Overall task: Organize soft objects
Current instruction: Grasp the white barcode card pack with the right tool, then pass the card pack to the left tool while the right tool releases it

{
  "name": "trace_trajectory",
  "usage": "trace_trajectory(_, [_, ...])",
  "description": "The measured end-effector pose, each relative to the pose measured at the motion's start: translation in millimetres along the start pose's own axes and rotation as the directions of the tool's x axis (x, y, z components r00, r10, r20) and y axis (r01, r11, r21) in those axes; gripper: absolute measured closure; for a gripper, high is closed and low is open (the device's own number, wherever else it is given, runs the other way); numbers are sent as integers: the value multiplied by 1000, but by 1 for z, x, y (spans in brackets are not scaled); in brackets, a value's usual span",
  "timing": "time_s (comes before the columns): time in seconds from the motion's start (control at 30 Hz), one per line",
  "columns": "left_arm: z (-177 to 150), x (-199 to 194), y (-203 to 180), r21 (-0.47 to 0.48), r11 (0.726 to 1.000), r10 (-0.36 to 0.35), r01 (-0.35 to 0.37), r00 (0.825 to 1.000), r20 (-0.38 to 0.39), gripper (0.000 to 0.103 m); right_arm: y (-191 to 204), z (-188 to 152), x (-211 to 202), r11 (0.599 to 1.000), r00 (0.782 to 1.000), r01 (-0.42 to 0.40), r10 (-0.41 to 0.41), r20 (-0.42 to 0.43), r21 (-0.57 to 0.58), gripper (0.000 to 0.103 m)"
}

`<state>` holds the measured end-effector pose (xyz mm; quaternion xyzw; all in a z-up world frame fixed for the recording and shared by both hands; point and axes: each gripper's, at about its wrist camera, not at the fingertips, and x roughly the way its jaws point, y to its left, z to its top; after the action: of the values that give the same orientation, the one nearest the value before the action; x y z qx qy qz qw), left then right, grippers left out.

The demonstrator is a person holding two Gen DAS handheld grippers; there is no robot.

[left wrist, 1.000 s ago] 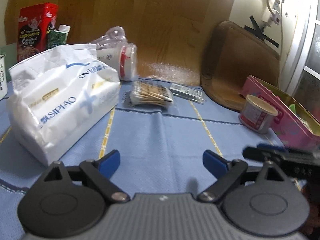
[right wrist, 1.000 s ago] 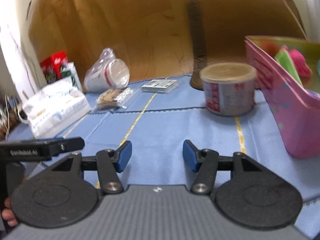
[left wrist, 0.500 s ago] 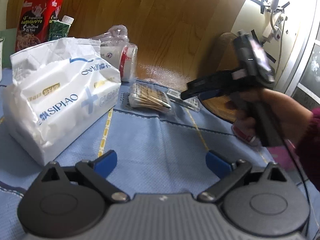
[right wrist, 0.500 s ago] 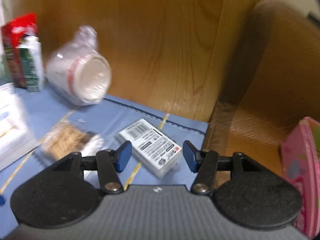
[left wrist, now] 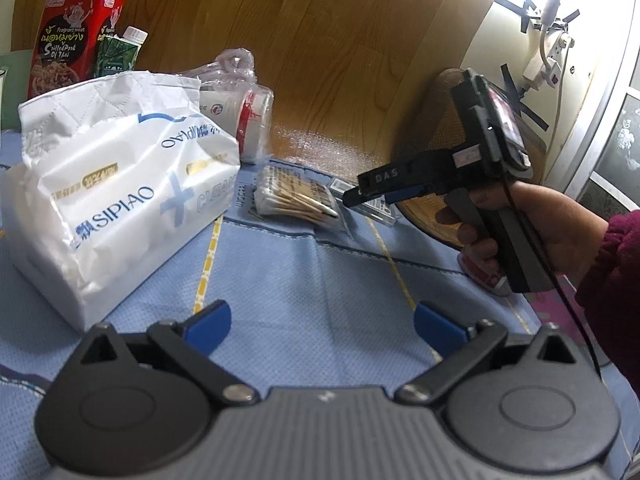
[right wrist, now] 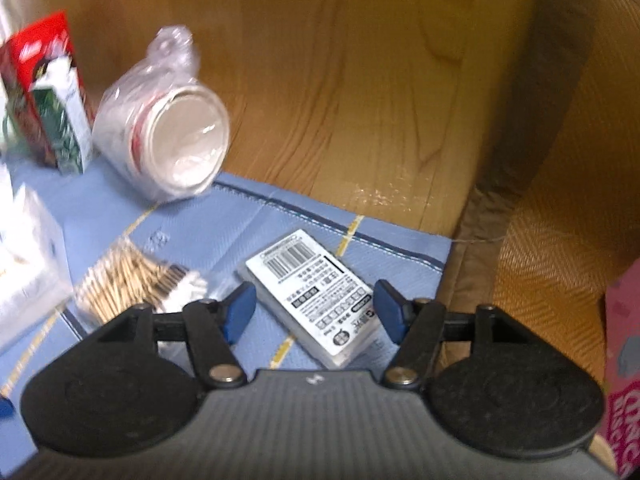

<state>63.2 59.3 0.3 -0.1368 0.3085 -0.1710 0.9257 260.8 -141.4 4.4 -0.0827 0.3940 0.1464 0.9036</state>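
Observation:
A white SIPIAO tissue pack [left wrist: 116, 200] lies on the blue mat at the left. A bag of cotton swabs [left wrist: 292, 200] lies behind the middle, also in the right wrist view [right wrist: 128, 280]. A flat clear box with a white label [right wrist: 320, 300] lies just ahead of my right gripper [right wrist: 314, 312], which is open and hovers over it. The right gripper also shows in the left wrist view [left wrist: 384, 192], held by a hand. My left gripper [left wrist: 320, 322] is open and empty above the mat, right of the tissue pack.
A bagged stack of paper cups [right wrist: 168, 144] lies on its side by the wooden wall. A red tin [left wrist: 76, 40] and a green carton [left wrist: 120, 52] stand at the back left. A brown woven tray [right wrist: 552, 240] leans at the right, next to a pink box [right wrist: 624, 360].
My right gripper has swung left and forward, from near the pink box to above the labelled box and swabs. The left gripper has tilted slightly and stayed open.

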Motion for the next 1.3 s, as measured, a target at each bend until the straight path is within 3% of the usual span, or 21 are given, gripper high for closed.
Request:
trace_trajectory(0.17, [0,0,1,-6,1000,-7,7,1000,1,1,0,3,12,997,999,35,-35,2,-66,26])
trace_trajectory(0.23, [0,-1,2,-14,1000,-14,14,1000,3,1,-8,6,14,1000,1000,10,-10,-10,-19,26])
trace_trajectory(0.37, [0,-1,5,-33,999,-28,29,1000,8,1,-7,0,5,1000,1000,2,-2,-11,-24,36])
trace_trajectory(0.5, [0,-1,7,-35,999,-34,34,999,9,1,0,-22,-20,999,1000,5,-5,-1,-47,39])
trace_trajectory(0.67, [0,-1,5,-22,999,-27,27,1000,4,1,14,-87,-79,996,998,-34,39,56,-83,39])
trace_trajectory(0.83, [-4,0,-9,53,998,18,-17,1000,-16,1,21,-169,-147,996,989,-57,65,131,-65,39])
trace_trajectory(0.97, [-8,4,-24,127,990,72,-67,997,-37,1,26,-227,-189,1000,978,3,-2,207,-3,39])
trace_trajectory(1.1, [-16,7,-47,227,966,139,-123,989,-56,5,30,-262,-207,995,957,89,-98,272,45,39])
trace_trajectory(1.23, [-28,0,-79,236,972,35,-7,993,-116,14,21,-280,-215,994,954,49,-76,289,100,33])
trace_trajectory(1.3, [-33,-2,-97,225,971,-45,82,986,-163,16,17,-283,-215,991,951,33,-70,301,126,32])
